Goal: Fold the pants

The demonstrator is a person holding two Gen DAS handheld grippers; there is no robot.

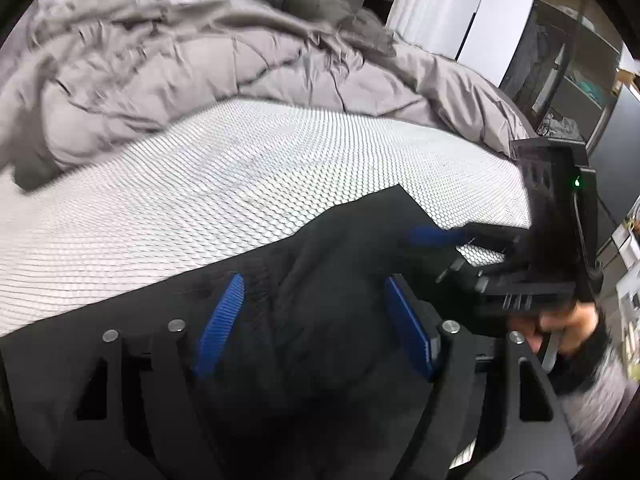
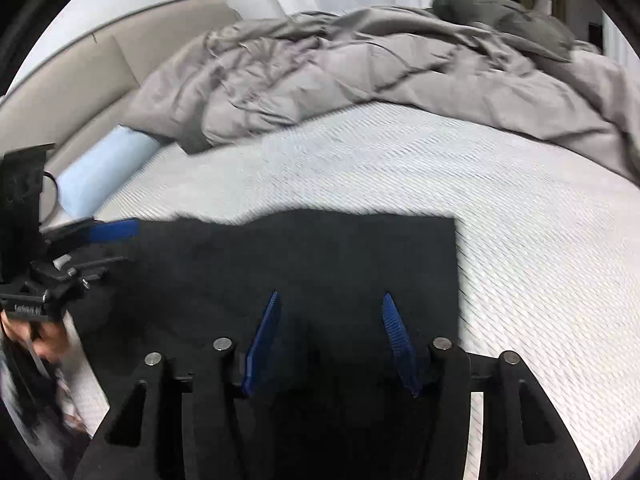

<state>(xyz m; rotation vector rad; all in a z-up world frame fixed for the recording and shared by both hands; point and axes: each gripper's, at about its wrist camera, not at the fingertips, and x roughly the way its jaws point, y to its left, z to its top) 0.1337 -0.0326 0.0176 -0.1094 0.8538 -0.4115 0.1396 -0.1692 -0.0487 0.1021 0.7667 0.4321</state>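
Pants (image 2: 304, 264), black and laid in a flat folded slab, rest on the near part of the white textured mattress (image 2: 520, 240), their far edge running straight across and ending in a square corner on the right side. At the left edge of the right wrist view, the left gripper (image 2: 100, 240) reaches over the pants' left end, a hand (image 2: 44, 340) wrapped around its handle; one blue pad (image 2: 114, 230) shows above the cloth. From its own camera, the left gripper (image 1: 312, 312) has its blue pads spread wide apart over the black fabric, pinching nothing. Further right, the right gripper (image 2: 332, 340) hovers over the middle of the pants with its jaws likewise spread, no cloth caught between the pads. In the left wrist view the same right gripper (image 1: 460, 240) sits at the pants' right end near the mattress edge. A rumpled grey duvet (image 2: 360, 68) is heaped along the far side of the mattress, and a pale blue pillow (image 2: 100, 176) lies at its far left corner.
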